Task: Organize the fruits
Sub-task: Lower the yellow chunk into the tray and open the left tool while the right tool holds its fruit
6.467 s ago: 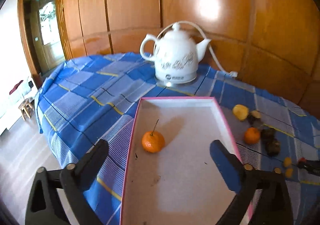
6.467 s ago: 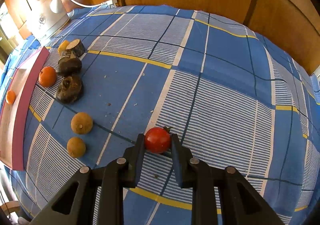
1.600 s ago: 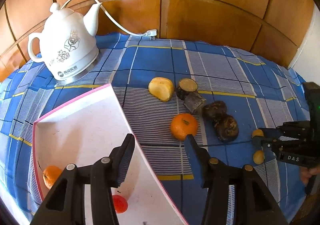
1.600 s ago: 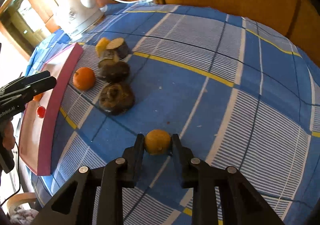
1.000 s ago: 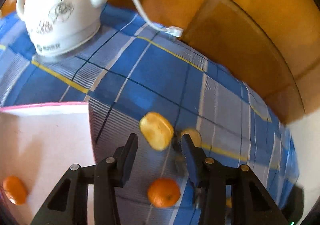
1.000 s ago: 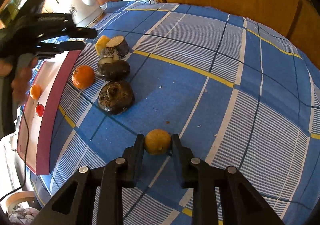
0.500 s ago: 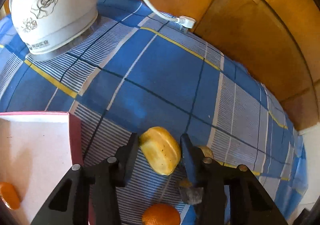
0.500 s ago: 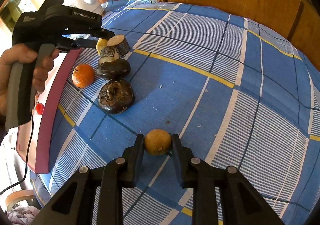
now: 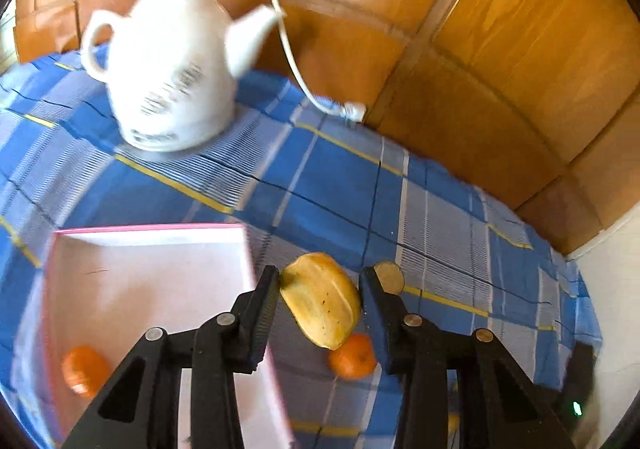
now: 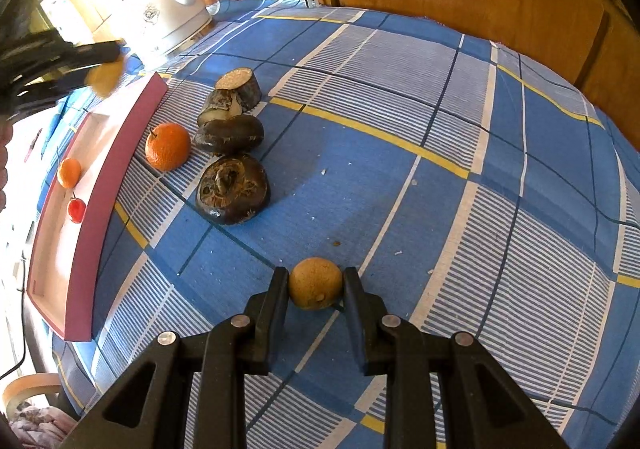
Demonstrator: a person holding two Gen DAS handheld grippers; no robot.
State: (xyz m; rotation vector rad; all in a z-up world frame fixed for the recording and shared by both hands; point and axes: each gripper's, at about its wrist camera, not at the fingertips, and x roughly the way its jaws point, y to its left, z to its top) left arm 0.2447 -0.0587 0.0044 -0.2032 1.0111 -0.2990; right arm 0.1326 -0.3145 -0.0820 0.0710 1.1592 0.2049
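Fruits lie partly in the pink-rimmed tray and partly on the blue checked tablecloth. The left gripper has its jaws closed on a yellow fruit, held clear of the cloth just beside the tray's edge. The right gripper has its jaws closed on a small round tan fruit at the cloth's near edge; whether this fruit rests on the cloth or is lifted cannot be told.

Left wrist view: motion blur smears the white kettle and its cord. The held yellow fruit partly covers an orange on the cloth, and the right-hand finger hides most of a cut brown piece. Only one small orange shows in the tray; the gripper body cuts off the tray's near part.

Right wrist view: this view alone shows a red cherry tomato in the tray next to the small orange, and three dark brown lumps in a row beside the orange on the cloth. The left gripper appears at the upper left as a blurred dark shape, its yellow fruit a smear above the tray's far corner; a hand at the frame edge is barely visible.
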